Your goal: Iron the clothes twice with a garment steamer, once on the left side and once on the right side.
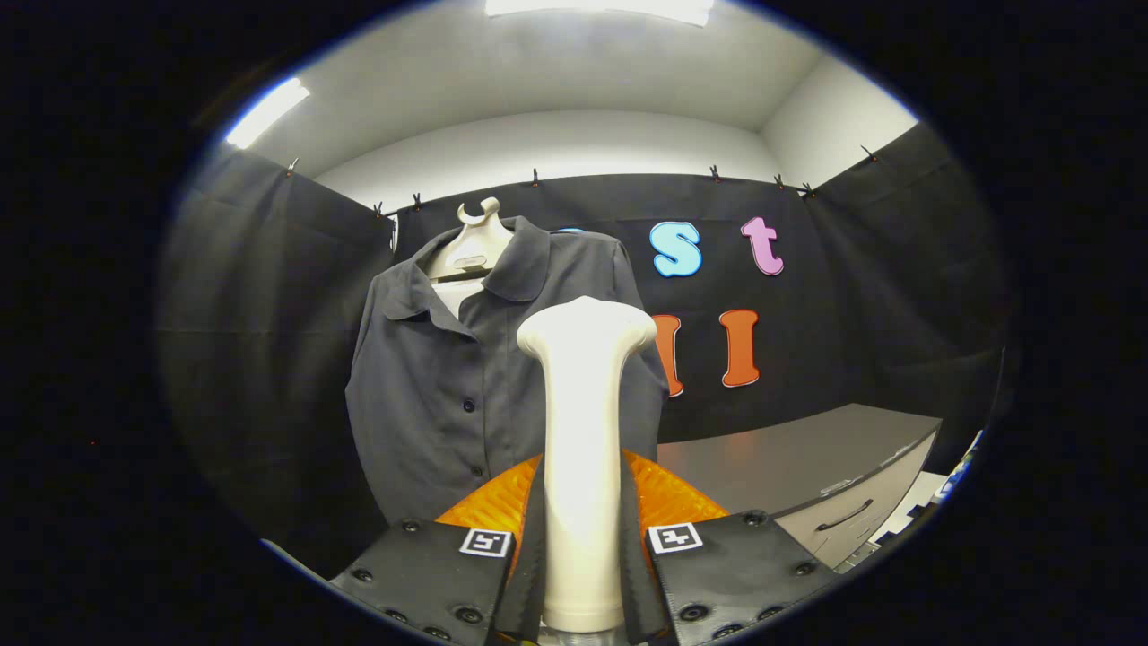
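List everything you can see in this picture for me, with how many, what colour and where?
Dark grey button-up shirt: one, dark grey, hanging on a hanger beyond the fingers, in front of the black cloth wall.
Cream plastic hanger: one, cream, inside the shirt's collar, hook on top.
Cream garment steamer: one, cream, upright between the fingers, its wide head in front of the shirt.
Grey cabinet with a drawer handle: one, grey, beside the shirt, against the cloth wall.
Ceiling light strips: two, white, overhead.
Gripper: one, both fingers pressed against the steamer's handle.
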`<state>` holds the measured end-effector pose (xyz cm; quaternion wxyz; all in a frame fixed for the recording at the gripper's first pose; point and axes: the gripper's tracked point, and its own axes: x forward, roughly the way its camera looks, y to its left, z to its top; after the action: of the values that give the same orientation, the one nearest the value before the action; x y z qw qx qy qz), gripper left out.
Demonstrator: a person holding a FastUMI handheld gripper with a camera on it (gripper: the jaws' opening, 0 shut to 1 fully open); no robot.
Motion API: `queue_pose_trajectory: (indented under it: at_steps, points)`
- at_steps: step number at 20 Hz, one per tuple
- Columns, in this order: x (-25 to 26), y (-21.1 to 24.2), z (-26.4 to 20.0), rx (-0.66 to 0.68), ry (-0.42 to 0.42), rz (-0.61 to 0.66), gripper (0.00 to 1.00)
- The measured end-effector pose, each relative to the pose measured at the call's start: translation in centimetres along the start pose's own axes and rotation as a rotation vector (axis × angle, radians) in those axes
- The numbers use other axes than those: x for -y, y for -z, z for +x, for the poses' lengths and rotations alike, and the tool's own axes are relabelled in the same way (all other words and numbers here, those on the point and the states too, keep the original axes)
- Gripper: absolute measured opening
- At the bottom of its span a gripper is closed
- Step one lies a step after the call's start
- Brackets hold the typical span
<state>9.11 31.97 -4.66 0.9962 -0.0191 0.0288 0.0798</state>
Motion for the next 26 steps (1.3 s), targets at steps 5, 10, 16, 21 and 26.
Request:
queue_pose_trajectory:
  at_steps: [5, 10, 16, 21, 26]
  points:
    - [-1.8, 0.4, 2.9, -0.009, -0.008, 0.015, 0.42]
    - [-1.9, 1.3, 5.3, -0.027, 0.000, 0.044, 0.41]
    - [-1.6, 2.3, 6.2, -0.031, 0.033, -0.003, 0.42]
    - [-2.4, 4.2, 5.3, -0.051, 0.021, -0.023, 0.42]
    - [-2.5, 6.4, 3.2, -0.079, 0.045, -0.008, 0.42]
